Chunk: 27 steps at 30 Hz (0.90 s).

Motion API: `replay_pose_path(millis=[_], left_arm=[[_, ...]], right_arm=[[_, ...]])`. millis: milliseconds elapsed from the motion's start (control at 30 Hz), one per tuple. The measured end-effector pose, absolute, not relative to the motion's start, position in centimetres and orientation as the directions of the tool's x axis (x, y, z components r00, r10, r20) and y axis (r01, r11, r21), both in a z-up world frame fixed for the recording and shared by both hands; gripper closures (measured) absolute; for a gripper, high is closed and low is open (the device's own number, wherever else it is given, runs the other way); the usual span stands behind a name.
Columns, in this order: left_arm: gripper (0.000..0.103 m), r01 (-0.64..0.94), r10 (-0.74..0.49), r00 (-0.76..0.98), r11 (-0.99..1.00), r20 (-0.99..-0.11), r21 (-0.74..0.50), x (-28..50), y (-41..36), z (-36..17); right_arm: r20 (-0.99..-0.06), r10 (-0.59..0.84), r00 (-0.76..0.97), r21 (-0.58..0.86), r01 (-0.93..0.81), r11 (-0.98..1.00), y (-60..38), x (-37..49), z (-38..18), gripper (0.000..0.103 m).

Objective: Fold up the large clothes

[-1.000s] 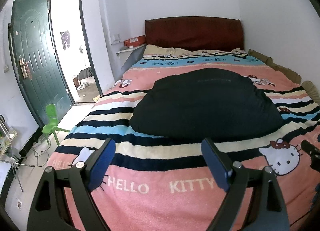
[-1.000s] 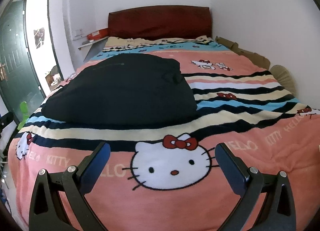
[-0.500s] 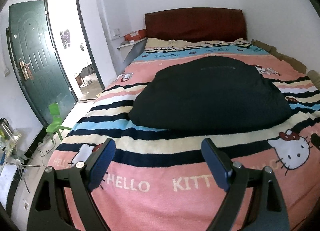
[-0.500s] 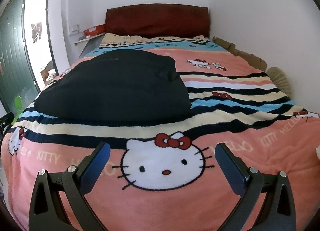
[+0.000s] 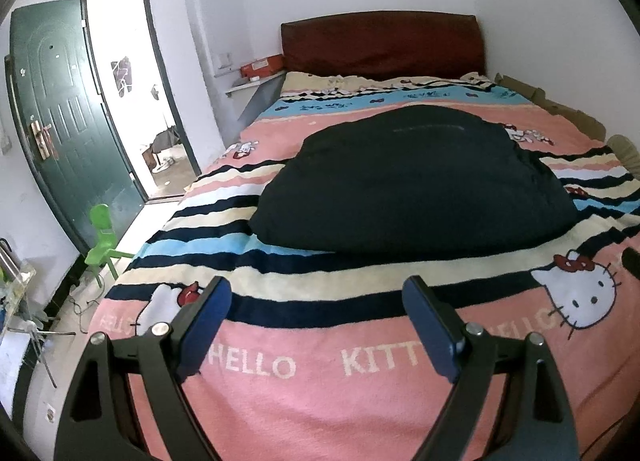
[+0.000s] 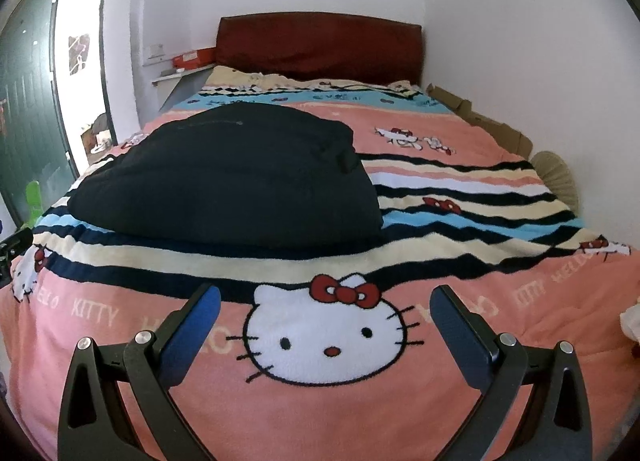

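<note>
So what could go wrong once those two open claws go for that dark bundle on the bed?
The black folded garment lies on a fluffy striped Hello Kitty blanket, so the open left gripper or right gripper might pinch blanket too. The garment looks thick and layered, so a grip may catch only the top layer. It also sits well ahead of both grippers.

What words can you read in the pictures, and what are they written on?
"HELLO KITT", cut off by a gripper finger: on the pink blanket.
"KITTY": on the same blanket, near its left edge in the right wrist view.
Red box on the shelf: print too small to read.
</note>
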<state>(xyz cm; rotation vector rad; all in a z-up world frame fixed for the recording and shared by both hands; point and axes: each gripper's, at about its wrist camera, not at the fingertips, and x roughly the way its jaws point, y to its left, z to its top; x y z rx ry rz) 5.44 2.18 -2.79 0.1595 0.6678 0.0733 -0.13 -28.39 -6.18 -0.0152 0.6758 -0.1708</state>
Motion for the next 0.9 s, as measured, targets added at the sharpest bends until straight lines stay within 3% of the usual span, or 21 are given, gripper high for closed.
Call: replay_pose_path(millis=[900], left_arm=[[0.015, 0.001, 0.102, 0.773, 0.987, -0.626, 0.161, 5.3, 2.0, -2.8]], right_arm=[[-0.608, -0.18, 0.773, -0.089, 0.158, 0.983, -28.9, -0.2, -5.3, 0.001]])
